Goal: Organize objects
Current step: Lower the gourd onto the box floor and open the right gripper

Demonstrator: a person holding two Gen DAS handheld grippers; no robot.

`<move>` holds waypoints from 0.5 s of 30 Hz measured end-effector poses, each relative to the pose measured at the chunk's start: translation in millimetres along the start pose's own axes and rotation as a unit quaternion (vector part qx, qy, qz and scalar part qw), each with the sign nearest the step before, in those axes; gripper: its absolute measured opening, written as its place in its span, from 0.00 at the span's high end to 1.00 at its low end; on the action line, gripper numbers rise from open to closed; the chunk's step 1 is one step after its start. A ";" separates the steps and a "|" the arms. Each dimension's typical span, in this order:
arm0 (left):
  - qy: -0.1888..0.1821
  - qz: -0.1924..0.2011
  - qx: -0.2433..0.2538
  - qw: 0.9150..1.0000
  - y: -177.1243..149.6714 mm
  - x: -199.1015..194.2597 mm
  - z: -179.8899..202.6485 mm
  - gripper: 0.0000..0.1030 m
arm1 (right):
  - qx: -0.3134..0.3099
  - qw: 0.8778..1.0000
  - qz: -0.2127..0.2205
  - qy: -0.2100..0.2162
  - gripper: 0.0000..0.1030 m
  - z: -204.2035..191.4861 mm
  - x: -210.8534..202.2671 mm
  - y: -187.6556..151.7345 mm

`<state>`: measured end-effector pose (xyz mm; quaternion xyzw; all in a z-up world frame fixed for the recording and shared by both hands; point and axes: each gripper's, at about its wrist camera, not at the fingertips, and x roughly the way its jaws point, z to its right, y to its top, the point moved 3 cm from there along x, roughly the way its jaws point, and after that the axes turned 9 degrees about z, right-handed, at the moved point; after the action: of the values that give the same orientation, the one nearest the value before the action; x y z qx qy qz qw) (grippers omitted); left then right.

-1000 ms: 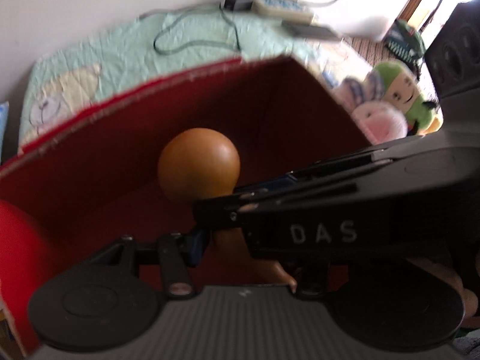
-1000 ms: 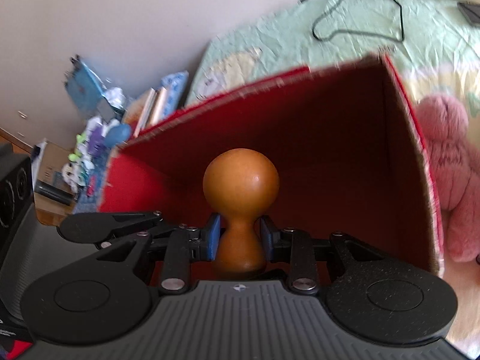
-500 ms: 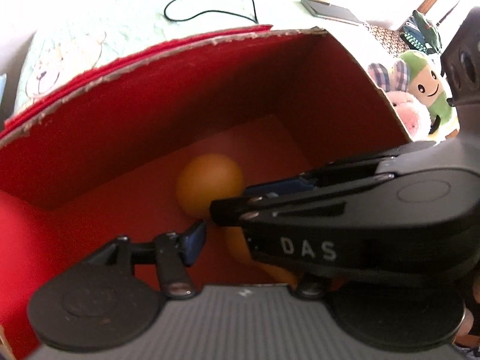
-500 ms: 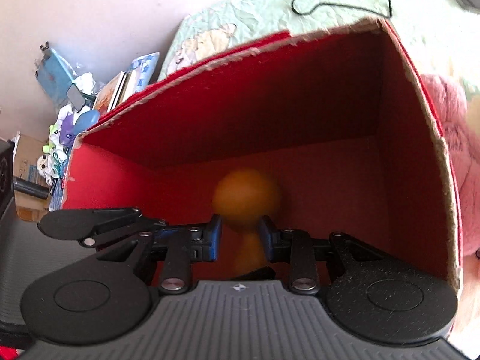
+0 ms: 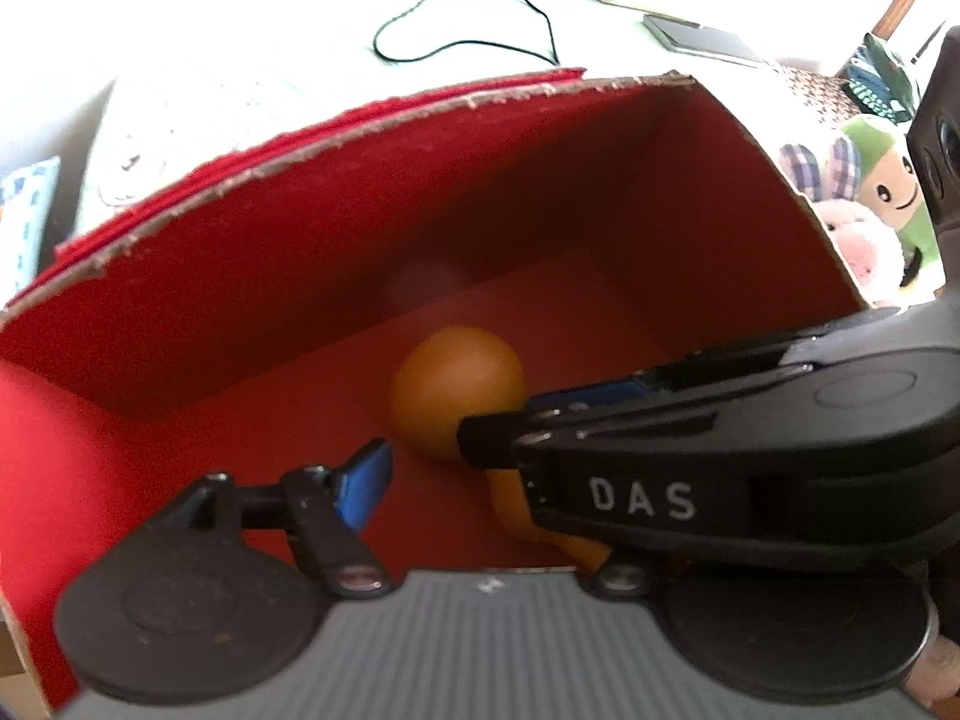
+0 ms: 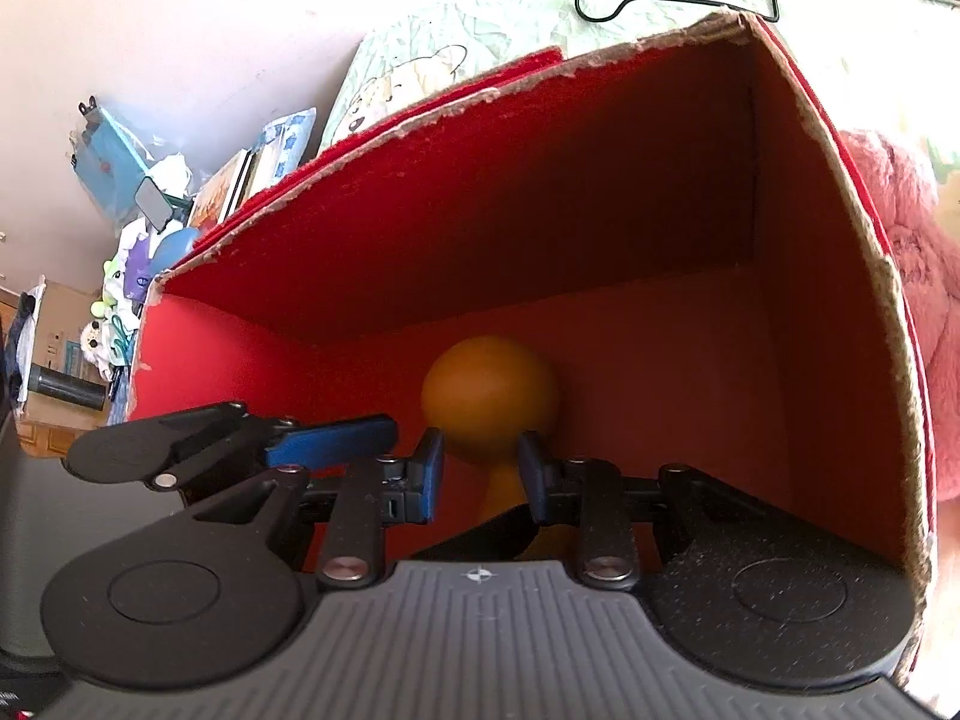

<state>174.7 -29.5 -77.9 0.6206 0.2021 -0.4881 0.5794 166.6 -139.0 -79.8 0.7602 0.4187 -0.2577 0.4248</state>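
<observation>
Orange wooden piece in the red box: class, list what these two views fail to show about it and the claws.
- Base of the orange wooden piece: in the right wrist view, hidden behind the right claw body.
- Whether it touches the red box floor: hidden in both views.
- Left claw: in the left wrist view, its right-side finger is covered by the other claw.
- Ball surface: blurred in both views.
</observation>
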 end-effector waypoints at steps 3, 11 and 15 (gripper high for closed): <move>0.013 0.003 0.002 1.000 0.1 -0.9 -1.1 0.26 | 0.001 1.000 0.001 -0.001 0.72 -0.9 1.9 0.7; 0.034 0.006 0.013 0.999 2.1 -4.6 3.8 0.26 | -0.008 1.000 -0.002 0.011 0.73 -2.7 3.8 1.5; 0.034 0.003 0.014 0.999 4.9 -4.2 2.6 0.27 | -0.007 1.000 0.000 0.019 0.73 -4.0 3.8 1.0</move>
<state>175.8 -31.8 -71.4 0.6453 0.2129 -0.4677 0.5652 169.6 -134.2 -80.2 0.7616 0.4287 -0.2406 0.4223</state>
